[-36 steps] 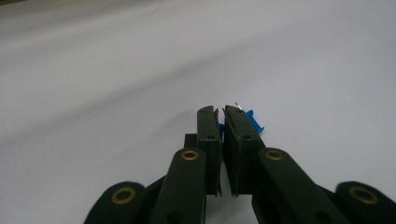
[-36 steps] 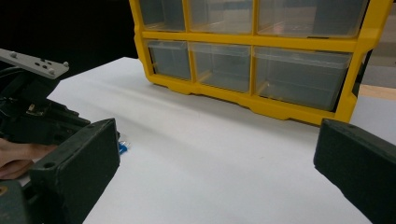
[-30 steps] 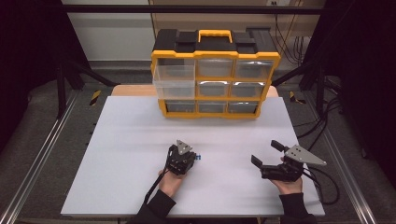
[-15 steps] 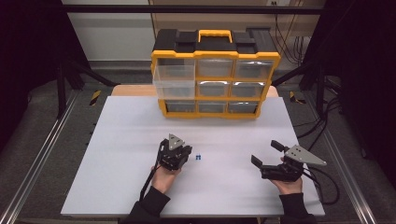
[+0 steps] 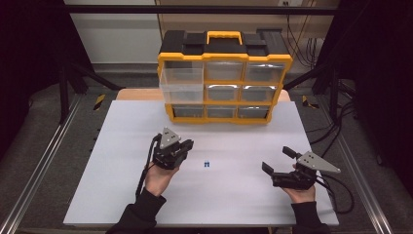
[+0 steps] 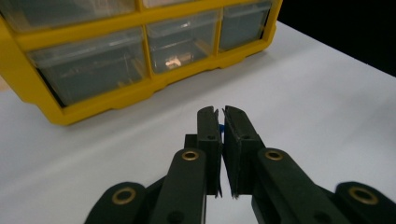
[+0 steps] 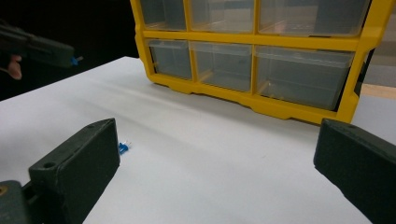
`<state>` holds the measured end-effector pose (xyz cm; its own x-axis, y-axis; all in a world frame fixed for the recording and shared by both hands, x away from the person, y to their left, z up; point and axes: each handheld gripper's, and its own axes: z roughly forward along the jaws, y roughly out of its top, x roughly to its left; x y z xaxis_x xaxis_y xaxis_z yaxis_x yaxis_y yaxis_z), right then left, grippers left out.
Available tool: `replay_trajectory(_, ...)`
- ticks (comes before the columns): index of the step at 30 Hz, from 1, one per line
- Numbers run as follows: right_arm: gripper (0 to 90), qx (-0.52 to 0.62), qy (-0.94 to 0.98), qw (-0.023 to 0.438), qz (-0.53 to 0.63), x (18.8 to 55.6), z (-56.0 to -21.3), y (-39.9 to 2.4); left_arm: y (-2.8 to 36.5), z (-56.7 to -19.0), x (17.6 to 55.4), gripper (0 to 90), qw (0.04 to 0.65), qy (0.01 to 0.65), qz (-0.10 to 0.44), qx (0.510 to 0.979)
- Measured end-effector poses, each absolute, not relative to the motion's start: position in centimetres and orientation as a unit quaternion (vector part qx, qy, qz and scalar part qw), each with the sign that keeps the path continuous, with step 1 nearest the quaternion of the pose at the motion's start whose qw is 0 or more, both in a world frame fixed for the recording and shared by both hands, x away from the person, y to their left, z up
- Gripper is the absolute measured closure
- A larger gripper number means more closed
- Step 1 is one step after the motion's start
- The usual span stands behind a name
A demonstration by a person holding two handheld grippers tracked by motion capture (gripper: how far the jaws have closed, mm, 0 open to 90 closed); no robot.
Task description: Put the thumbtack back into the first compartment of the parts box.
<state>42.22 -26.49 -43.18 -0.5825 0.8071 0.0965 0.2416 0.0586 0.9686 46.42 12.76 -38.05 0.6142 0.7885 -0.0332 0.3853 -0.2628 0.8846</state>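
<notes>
Here, small blue part (image 6: pixel 221 127) pinched between left gripper (image 6: pixel 220 113) fingers (image 6: pixel 208 133).

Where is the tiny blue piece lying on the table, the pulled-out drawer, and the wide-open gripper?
blue piece (image 5: pixel 207 164), high view, its middle.
pulled-out drawer (image 5: pixel 181 85), high view, its clear front.
right gripper (image 5: pixel 276 161), high view, between its fingertips.

No legible text (anywhere)
</notes>
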Motion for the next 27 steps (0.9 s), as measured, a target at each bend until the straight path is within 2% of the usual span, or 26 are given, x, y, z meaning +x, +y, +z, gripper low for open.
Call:
replay_trajectory(12,1.3,0.390,0.680,0.245,0.571,42.2,-43.2,-26.4,15.7,-33.2,46.2,84.5,0.499,0.361,0.223,0.756)
replay_trajectory(27,1.3,0.391,0.679,0.244,0.571,42.1,-43.1,-26.4,16.6,-27.5,46.5,84.5,0.512,0.332,0.253,0.751)
